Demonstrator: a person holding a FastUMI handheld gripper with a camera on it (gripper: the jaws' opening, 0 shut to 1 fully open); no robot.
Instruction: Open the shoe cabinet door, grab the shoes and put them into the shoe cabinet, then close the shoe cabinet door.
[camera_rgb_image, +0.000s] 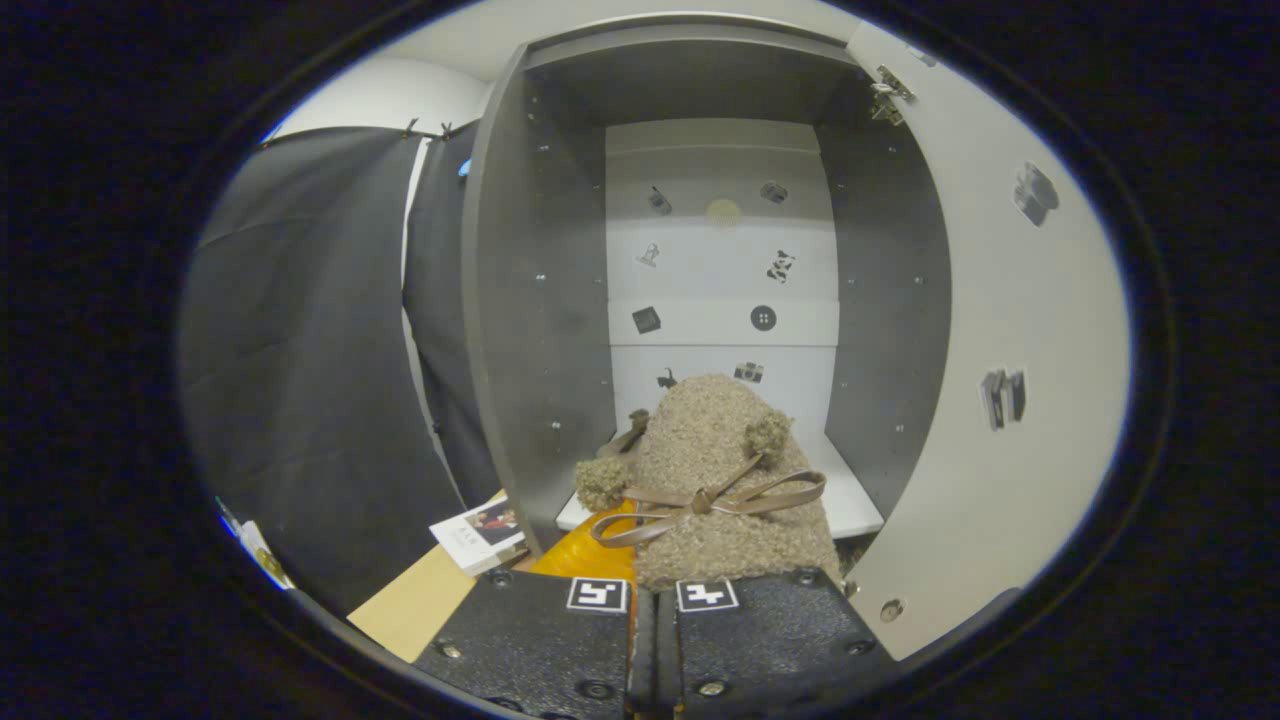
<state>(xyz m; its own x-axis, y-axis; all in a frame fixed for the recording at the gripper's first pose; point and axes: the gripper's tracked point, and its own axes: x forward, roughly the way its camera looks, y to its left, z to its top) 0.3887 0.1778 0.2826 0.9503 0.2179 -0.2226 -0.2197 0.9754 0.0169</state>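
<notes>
Tongs (655, 600) sit nearly closed, pinching the fuzzy shoe (720, 470) at twelve o'clock. Beyond stands the open shoe cabinet (540, 300); its stickers carry no legible writing.

Shoe cabinet floor and tabletop

The white bottom shelf (850, 505) of the open shoe cabinet (540, 300) is seen just beyond the fuzzy shoe (720, 470), whose toe is over the shelf's front edge; whether it rests there cannot be told. A booklet (480, 535) is laid on the wooden tabletop (415, 605) beside the cabinet's left wall.
</notes>
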